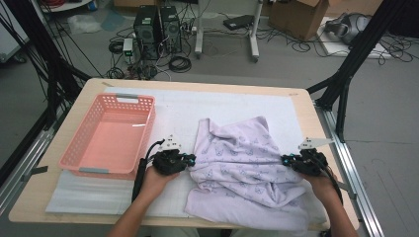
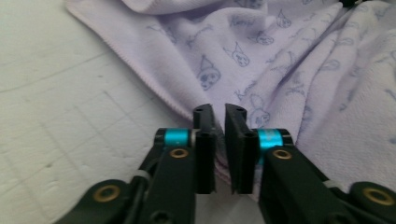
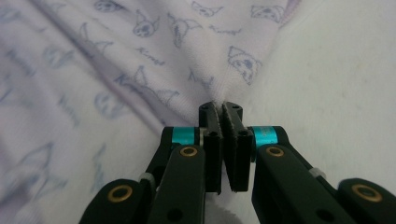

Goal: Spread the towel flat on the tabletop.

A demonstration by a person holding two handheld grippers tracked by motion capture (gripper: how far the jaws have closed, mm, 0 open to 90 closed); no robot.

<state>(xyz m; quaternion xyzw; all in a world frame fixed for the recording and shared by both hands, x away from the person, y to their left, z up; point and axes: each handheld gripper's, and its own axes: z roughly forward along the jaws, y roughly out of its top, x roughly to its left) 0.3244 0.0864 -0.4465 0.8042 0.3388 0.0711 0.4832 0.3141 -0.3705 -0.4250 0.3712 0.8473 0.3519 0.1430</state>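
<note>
A lavender towel printed with small cartoon figures lies crumpled on the white mat, hanging a little over the table's near edge. My left gripper is at the towel's left edge. In the left gripper view its jaws stand a narrow gap apart, with the towel's hem running between and behind them, not pinched. My right gripper is at the towel's right edge. In the right gripper view it is shut on a fold of the towel, and cloth bunches between the pads.
An empty pink plastic basket stands on the left of the table, close to my left hand. A white foam mat covers most of the wooden tabletop. Behind the table are computer towers, cables and black frame legs.
</note>
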